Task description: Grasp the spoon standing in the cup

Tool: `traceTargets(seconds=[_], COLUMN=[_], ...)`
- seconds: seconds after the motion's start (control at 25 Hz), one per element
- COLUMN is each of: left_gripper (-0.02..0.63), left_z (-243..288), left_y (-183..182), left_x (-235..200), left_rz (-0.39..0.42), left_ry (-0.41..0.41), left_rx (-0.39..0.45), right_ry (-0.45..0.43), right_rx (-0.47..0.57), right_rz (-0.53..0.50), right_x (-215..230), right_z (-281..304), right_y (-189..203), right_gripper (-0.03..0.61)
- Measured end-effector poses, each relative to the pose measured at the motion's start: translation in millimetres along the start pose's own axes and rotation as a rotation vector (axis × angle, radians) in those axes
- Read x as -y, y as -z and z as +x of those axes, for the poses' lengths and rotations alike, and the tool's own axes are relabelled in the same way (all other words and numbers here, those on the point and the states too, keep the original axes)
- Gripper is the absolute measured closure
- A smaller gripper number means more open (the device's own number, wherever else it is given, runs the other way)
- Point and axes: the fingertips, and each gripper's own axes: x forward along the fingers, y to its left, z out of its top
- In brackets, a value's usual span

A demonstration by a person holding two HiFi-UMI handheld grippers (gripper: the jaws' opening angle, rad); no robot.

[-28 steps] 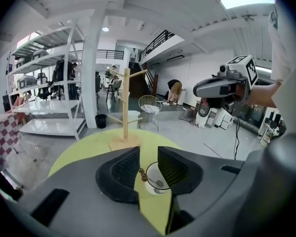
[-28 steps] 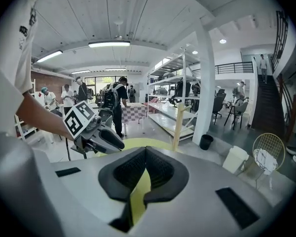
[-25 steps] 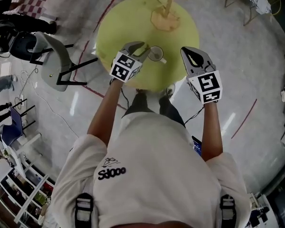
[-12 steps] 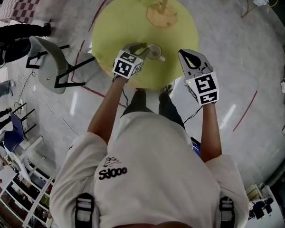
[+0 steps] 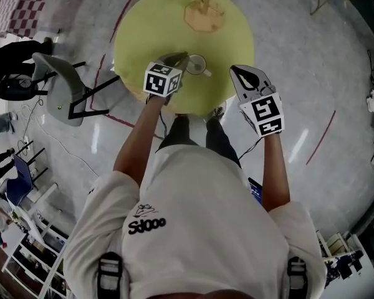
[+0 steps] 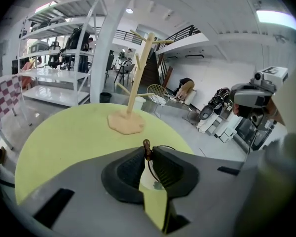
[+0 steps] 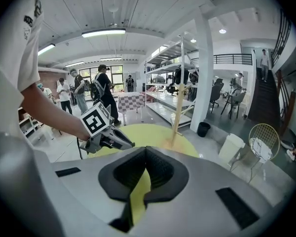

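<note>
Table (image 5: 149, 33) was round and yellow-green, and bare apart from the wooden rack (image 5: 204, 14) on the far side and the cup (image 5: 198, 64) near my edge, the two well apart. Main change over the last second: the left gripper (image 5: 179, 60) went from jaws wide beside the cup to nosed in over its rim, and the jaws were closing on the spoon (image 6: 147, 149). In the left gripper view the thin brown handle stood upright between the tips, and both pads looked to be touching it just under the knob. I read that as the grasp being made, though not yet proven by a lift. The right gripper (image 5: 238, 73) hung off the table's near-right edge over the floor with its jaws together and nothing in them, well out of the way. Room was fine: straight up from the cup was open and the rack was too far off to foul. Risk I saw was the cup sitting close to the near edge, so a sideways tug on the handle could drag or tip it toward me. The chair (image 5: 59, 86) to the left was clear of the table.
</note>
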Motion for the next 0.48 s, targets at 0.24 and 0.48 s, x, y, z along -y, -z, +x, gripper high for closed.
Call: traceTargets(seconds=[0.24, 0.48], left_gripper=[0.552, 0.552], left_z=[-5, -25], left_y=[-4, -23], left_x=[6, 6], left_rz=[-0.010, 0.010], left_ry=[0.014, 0.002], left_rx=[0.022, 0.085], right_ry=[0.002, 0.020], right_rx=[0.014, 0.048], right_rz=[0.005, -0.028], right_x=[-1, -2], right_z=[-5, -12], right_y=[-4, -22], right_gripper=[0.563, 0.562])
